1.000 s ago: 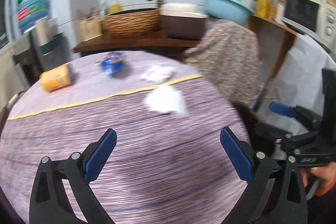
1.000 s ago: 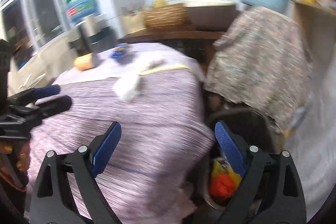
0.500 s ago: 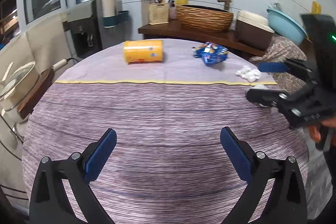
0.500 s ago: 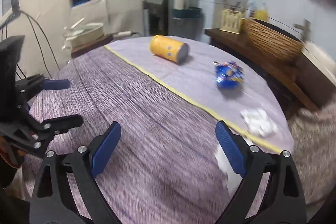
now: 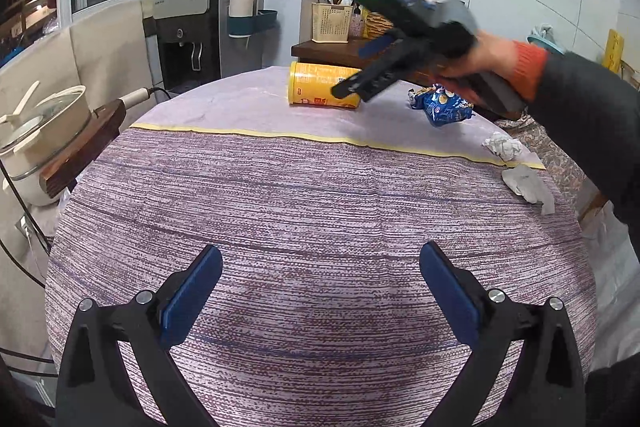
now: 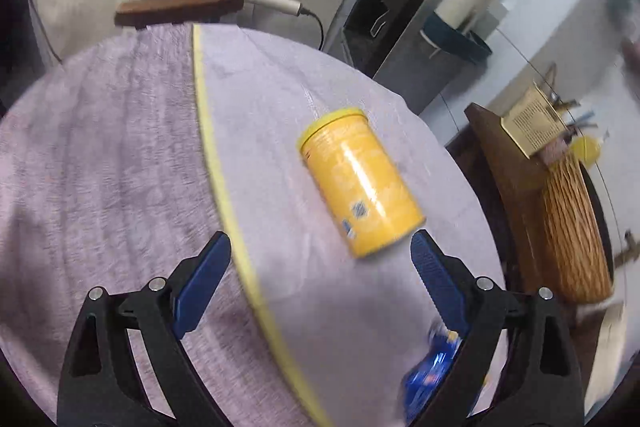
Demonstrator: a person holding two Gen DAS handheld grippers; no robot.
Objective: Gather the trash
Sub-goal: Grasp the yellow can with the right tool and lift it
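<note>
Flanking yellow can (image 6: 360, 183): blue wrapper (image 6: 434, 367), basket (image 6: 576, 227).

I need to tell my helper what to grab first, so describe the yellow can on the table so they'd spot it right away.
Start at the round table with the purple striped cloth and look past its yellow stripe to the far, paler part. The yellow can lies there on its side, left of a crumpled blue snack bag. It is the only rigid cylinder; the other litter is soft wrapper and white tissue.
</note>
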